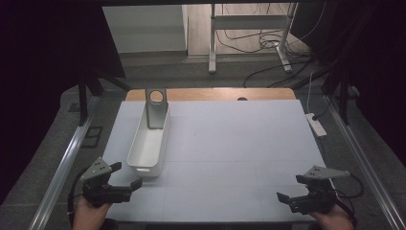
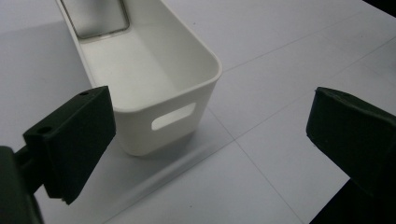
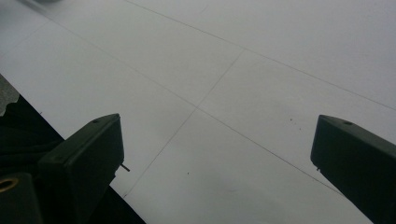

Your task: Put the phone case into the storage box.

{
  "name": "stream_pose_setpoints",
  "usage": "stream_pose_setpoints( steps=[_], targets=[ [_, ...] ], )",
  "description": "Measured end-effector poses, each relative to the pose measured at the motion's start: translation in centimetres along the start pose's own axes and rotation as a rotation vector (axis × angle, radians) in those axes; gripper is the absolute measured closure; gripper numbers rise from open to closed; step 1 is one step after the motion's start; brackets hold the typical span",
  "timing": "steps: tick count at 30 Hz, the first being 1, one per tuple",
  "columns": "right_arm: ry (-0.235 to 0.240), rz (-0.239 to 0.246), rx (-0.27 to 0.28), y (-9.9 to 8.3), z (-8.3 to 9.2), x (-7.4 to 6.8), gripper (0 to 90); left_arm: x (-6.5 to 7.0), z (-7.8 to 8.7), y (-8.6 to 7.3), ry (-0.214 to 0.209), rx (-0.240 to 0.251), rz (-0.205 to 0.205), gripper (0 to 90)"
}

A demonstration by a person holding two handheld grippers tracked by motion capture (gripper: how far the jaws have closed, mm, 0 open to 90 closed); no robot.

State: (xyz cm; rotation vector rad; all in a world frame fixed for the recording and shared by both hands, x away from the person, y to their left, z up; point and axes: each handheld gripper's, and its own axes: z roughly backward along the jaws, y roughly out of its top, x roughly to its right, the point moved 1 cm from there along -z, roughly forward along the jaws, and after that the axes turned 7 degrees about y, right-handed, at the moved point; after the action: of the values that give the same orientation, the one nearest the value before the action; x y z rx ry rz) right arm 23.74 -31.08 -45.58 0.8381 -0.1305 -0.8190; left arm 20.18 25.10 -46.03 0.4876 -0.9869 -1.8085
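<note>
Nearest edge of the bench [image 1: 230,191]: left tongs [image 1: 128,176] at the front left corner, held in a hand [image 1: 87,211], jaws spread wide with nothing between them. Right tongs [image 1: 290,188] over at the front right corner, also gaping, also empty, hovering over bare white surface. Well apart from each other, whole width of the bench between.

Just beyond the left tongs, sitting on the bench: a white bin [image 1: 149,143], long and narrow, rounded corners, smooth matte plastic, with a slot handle cut into the near end wall. Lined up almost straight ahead of the left jaws in the left gripper view [image 2: 154,79], close but not touching. Nothing in the way between tongs and bin.

Inside the bin at its far end: a grey metal plate [image 1: 156,108], flat and dull-shiny, leaning upright against the far wall, round hole near the top, sticking up above the rim.

Bench top itself: flat white sheets with thin seams, a strip of wood showing along the far edge.

Further back: a white power strip [image 1: 316,124] off the right side, then floor with tangled cables [image 1: 268,43] and the metal legs of a stand [image 1: 249,33].
</note>
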Motion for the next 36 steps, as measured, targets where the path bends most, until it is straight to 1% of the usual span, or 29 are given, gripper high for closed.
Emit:
stream_pose_setpoints(
  steps=[23,27,30,32,34,36],
  targets=[
    [-0.002,0.0,-0.003,0.0,0.0,0.0,3.1,-0.4,0.8,-2.0,0.029,-0.036,0.01,2.0],
    [-0.002,-0.002,-0.002,0.0,0.0,0.0,3.1,-0.4,0.9,-2.3,0.031,-0.046,0.009,1.9],
    [-0.003,0.0,-0.004,0.0,0.0,0.0,3.1,-0.3,0.7,-2.6,0.035,-0.069,0.002,2.0],
    [-0.003,-0.001,-0.004,0.0,0.0,0.0,3.1,-0.3,0.8,-2.6,0.037,-0.067,0.001,2.1],
    [-0.002,0.0,-0.005,0.0,0.0,-0.1,3.1,-0.3,0.7,-2.6,0.037,-0.075,0.001,2.2],
    [-0.002,0.001,-0.005,0.0,0.0,0.0,3.1,-0.4,0.6,-2.6,0.035,-0.078,0.006,2.4]
  ],
)
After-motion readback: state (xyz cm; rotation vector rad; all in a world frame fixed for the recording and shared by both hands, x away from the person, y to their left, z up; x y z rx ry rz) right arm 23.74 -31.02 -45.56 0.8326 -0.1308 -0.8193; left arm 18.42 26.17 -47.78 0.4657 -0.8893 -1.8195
